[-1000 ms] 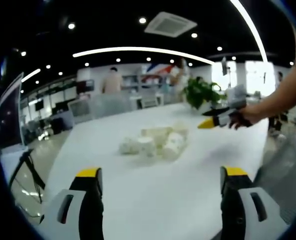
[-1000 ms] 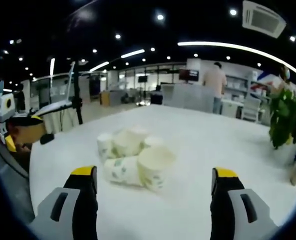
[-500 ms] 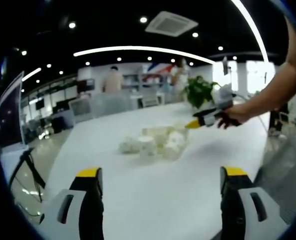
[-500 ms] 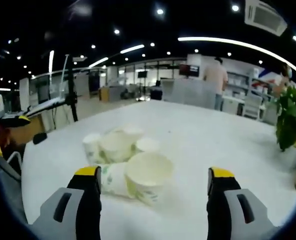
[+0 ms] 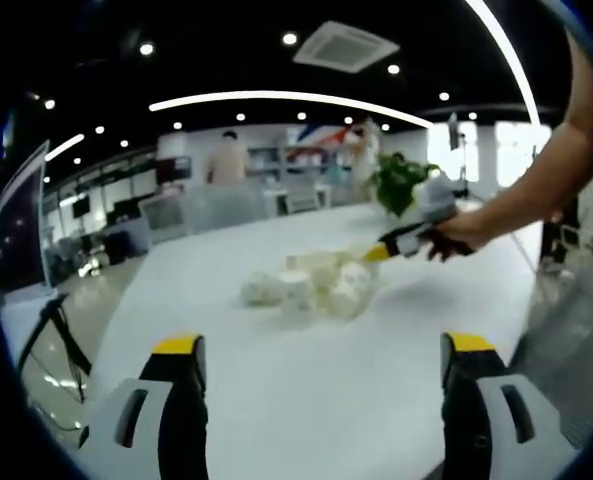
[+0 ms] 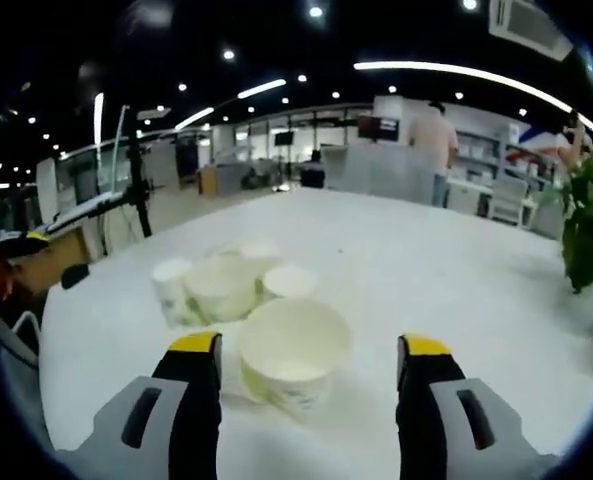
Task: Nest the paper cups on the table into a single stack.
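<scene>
At least four paper cups (image 6: 226, 290) cluster on the white worktop (image 6: 456, 290); right tool (image 6: 306, 350) gapes around the nearest cup (image 6: 291, 355); left tool (image 5: 321, 350) wide, empty.

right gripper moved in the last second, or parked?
Yes. In the left gripper view the right gripper has travelled from near the potted plant down toward the pile of paper cups; it's now at the pile's edge.

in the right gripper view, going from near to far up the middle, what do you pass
Right gripper, jaws apart → nearest paper cup, lying on its side with its mouth toward the camera → cluster of paper cups → bare white table → person standing at the counter.
</scene>
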Tool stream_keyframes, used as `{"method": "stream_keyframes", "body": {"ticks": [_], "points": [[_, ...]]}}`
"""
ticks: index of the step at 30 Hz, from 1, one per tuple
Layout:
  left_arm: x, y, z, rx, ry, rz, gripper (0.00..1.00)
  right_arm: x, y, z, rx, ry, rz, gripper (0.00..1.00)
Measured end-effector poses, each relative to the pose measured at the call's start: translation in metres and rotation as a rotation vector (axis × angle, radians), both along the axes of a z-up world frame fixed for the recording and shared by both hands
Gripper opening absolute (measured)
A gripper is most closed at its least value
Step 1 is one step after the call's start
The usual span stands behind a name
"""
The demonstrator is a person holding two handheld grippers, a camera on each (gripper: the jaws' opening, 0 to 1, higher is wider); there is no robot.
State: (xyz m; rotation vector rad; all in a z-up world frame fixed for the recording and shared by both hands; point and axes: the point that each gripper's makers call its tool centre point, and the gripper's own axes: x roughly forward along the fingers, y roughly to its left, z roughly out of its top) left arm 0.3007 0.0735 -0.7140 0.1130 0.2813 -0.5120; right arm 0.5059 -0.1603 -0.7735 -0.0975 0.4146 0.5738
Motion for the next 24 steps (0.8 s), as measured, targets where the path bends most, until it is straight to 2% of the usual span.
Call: {"method": "stream_keyframes", "body": {"ticks": [6,12,24], "points": [[0.0001,0.0004,0.0004,-0.006,0.001,0.004,0.97,0.0022,0.0068,-0.0065,0.018,0.046,0.016,0.58],[0.0002,0.0007,0.0001,-0.006,0.0,0.004,0.97,0.0026,0.0087,-0.0073,0.008,0.06,0.03,0.47],[0.0003,0.0011,0.0001,-0.005,-0.001,0.004,0.97,0.0031,0.007,-0.0035,0.025,0.063,0.018,0.45]]}}
